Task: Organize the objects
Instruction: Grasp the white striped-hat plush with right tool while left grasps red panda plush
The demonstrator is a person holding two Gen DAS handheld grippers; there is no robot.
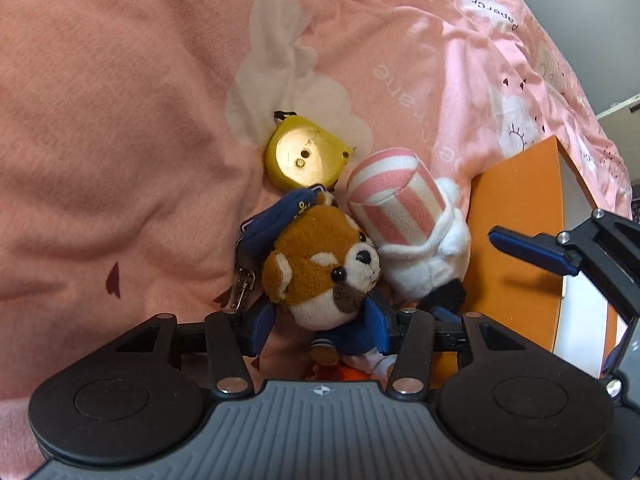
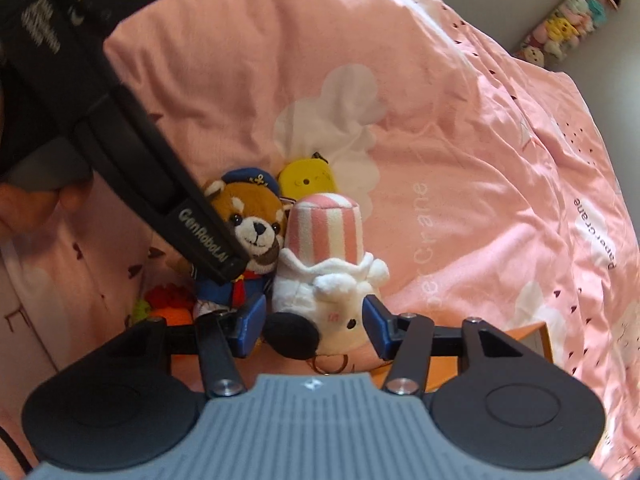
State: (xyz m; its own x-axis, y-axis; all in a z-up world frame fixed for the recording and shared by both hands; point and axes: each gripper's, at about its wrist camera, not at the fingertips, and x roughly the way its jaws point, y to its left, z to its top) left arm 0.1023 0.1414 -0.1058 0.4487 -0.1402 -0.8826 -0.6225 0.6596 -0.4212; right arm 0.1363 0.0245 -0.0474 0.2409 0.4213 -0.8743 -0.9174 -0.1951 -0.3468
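Now, sailor plush (image 1: 320,268): between the left gripper (image 1: 324,328) pads, jaws spread, not pinching.
White plush (image 2: 320,296): striped hat up, touching the sailor's side; right gripper (image 2: 316,328) straddles its head, spread, no squeeze visible.
Yellow case (image 1: 300,156): at twelve o'clock, behind both.
Orange box (image 1: 520,248): at three o'clock.
Advice: centre pads on each body, clear of the keyrings, then close gently and lift apart.

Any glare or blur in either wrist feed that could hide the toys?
Left wrist view: sharp, with glare on the yellow toy; the bear is clear. Right wrist view: softer; the left gripper's dark body crosses the bear, the striped plush is readable, and fisheye bends the edges.
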